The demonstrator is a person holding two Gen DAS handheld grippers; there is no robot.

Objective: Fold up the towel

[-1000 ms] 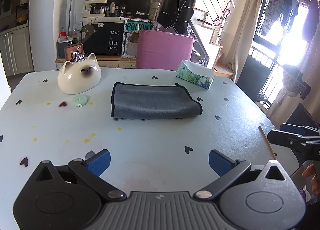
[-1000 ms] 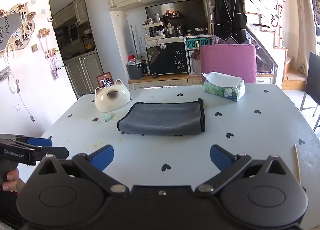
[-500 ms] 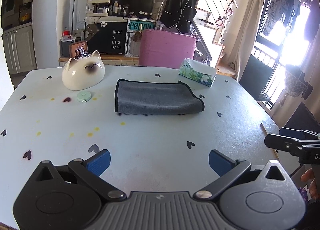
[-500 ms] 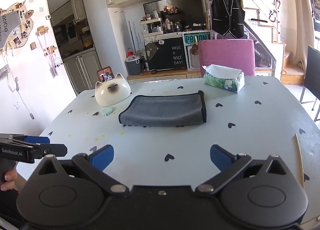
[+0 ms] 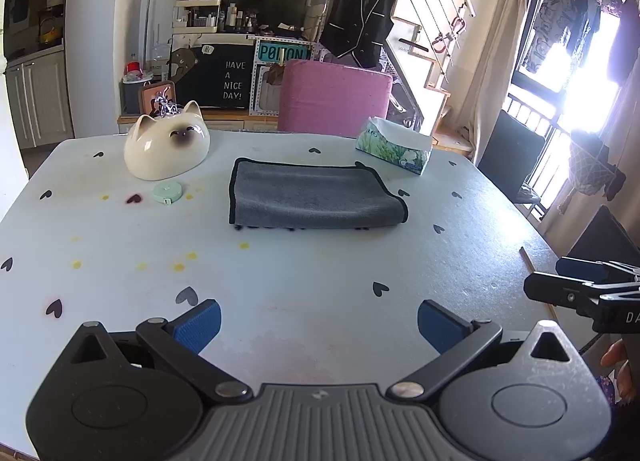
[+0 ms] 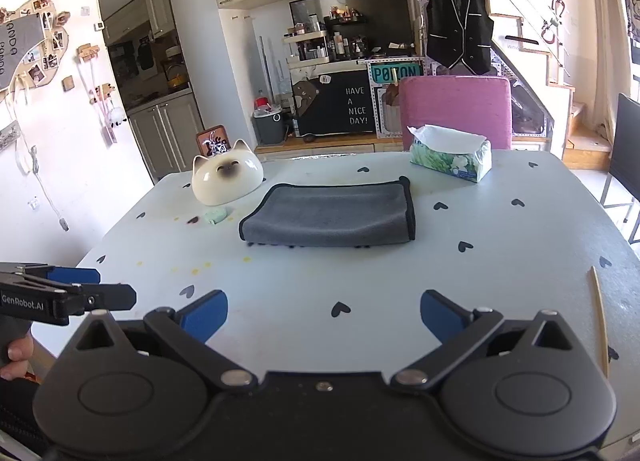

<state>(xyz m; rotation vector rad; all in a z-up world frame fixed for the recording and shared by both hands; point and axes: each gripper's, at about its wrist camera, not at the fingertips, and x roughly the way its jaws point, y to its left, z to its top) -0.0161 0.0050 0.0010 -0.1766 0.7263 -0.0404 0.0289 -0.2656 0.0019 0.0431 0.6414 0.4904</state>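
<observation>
Towel (image 5: pixel 314 197) lies folded into a neat grey rectangle near the middle of the tabletop (image 5: pixel 300 293), just to the right of the cat-shaped bowl (image 5: pixel 166 151) and in front of the tissue box (image 5: pixel 394 145), with the small green disc (image 5: pixel 167 193) between bowl and towel. Compared with a second ago, the towel itself has not shifted, but both cameras now see it from farther back and a little higher: each gripper has drawn away toward the near edge of the tabletop.

The left gripper (image 5: pixel 318 321) hangs released, its blue fingers spread wide with nothing between them; the right gripper (image 6: pixel 324 315) is equally spread and empty. Neither touches the cloth.

With the towel flat, edges roughly aligned and both tools retreating well clear of it, the fold looks finished rather than paused. One more halving would be possible, though the pull-back suggests the job is being left as it stands.
</observation>
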